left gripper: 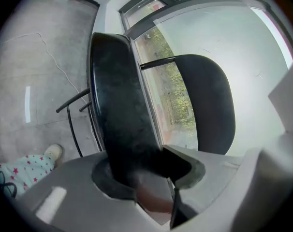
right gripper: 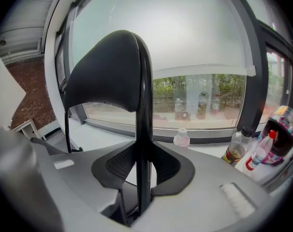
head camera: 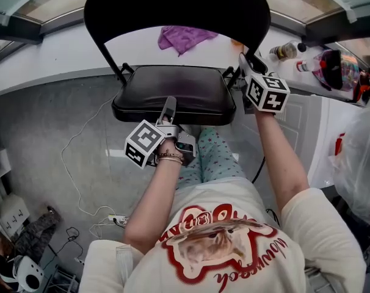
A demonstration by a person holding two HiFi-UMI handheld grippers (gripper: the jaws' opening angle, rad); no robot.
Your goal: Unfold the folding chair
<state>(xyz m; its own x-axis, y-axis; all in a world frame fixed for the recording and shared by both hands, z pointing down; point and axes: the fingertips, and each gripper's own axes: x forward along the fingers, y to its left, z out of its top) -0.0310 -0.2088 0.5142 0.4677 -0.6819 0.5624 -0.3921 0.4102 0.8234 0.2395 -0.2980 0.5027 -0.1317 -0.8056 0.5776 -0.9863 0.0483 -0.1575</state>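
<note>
A: Looking nearly open — the folding chair (head camera: 173, 8) stands on the floor (head camera: 44, 133), seat (head camera: 173, 93) about level.

B: Agreed: left tongs (head camera: 168, 107) clamp the seat's front edge, right tongs (head camera: 251, 65) the backrest tube (right gripper: 143, 105) — only a final settling left, I'd say.

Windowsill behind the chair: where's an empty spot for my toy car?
The white windowsill is bare left of the purple cloth. Its right end is crowded with bottles. The seat looks bare in the middle, but the left gripper grips its front edge and the right gripper grips the frame, so skip it.
</note>
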